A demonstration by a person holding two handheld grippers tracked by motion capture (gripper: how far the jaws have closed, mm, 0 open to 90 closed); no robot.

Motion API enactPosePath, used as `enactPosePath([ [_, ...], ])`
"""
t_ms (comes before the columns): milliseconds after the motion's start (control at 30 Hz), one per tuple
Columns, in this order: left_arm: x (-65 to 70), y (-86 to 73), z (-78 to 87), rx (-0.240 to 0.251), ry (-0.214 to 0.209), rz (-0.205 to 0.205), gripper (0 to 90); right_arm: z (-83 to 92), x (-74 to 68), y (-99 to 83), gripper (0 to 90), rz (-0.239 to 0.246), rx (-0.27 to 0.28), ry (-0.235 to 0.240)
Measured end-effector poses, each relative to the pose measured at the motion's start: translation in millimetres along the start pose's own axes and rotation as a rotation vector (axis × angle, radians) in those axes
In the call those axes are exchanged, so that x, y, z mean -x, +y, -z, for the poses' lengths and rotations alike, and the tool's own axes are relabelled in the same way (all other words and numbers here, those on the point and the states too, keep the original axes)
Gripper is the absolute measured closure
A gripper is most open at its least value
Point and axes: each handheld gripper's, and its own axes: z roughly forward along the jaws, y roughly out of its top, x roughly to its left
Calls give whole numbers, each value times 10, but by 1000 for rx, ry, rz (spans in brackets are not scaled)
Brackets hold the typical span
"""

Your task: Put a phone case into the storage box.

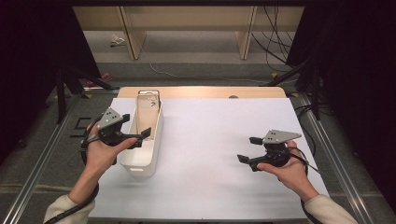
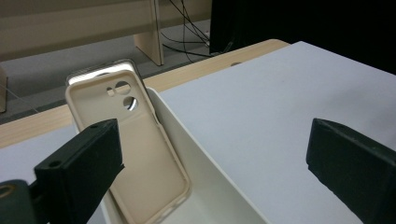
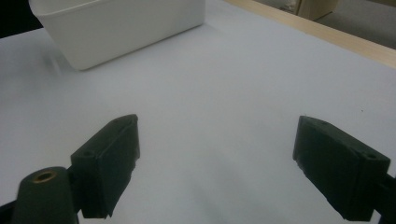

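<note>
Left claw [image 1: 140, 135] released, jaws spread wide with nothing between them; it sits over the near-left rim of the white bin [image 1: 152, 154], held from below by the left hand [image 1: 105, 149]. In the left gripper view the left claw [image 2: 210, 163] looks along the bin's [image 2: 210, 186] long wall, one jaw over the bin's inside, the other out over the table's white sheet [image 2: 280, 102]. Phone case [image 2: 135, 154] stands in the bin, leaning back against the far end, pale cream inner face towards the camera, camera cut-outs near its upper end, clear rim catching light at the top. The jaw nearest it overlaps its lower left edge in the picture; contact cannot be told. From the high view the phone case [image 1: 149, 109] rises above the far end of the bin, tilted. Bin lies lengthwise away from the person, on the left part of the table [image 1: 219, 140]. Right claw [image 1: 246, 149] also released, jaws well apart and empty, held in the right hand [image 1: 289, 170] over the right part of the white sheet, well apart from the bin. In the right gripper view the right claw [image 3: 215, 163] points across bare sheet, with the bin's [image 3: 126, 28] outer wall at the upper left. Light wooden edge of the table [image 1: 201, 92] shows beyond the sheet at the far side
</note>
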Motion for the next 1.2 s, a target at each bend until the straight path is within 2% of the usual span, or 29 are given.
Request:
enactPosePath([
  [333,138,-103,50,15,-30,-15,29,2,-3,2,157,0,1,2],
  [733,383,-223,104,23,-76,-72,25,11,-19,11,157,2,9,7],
  [1200,512,-405,167,28,-134,-99,0,102,-31,-31,157,-4,16,5],
])
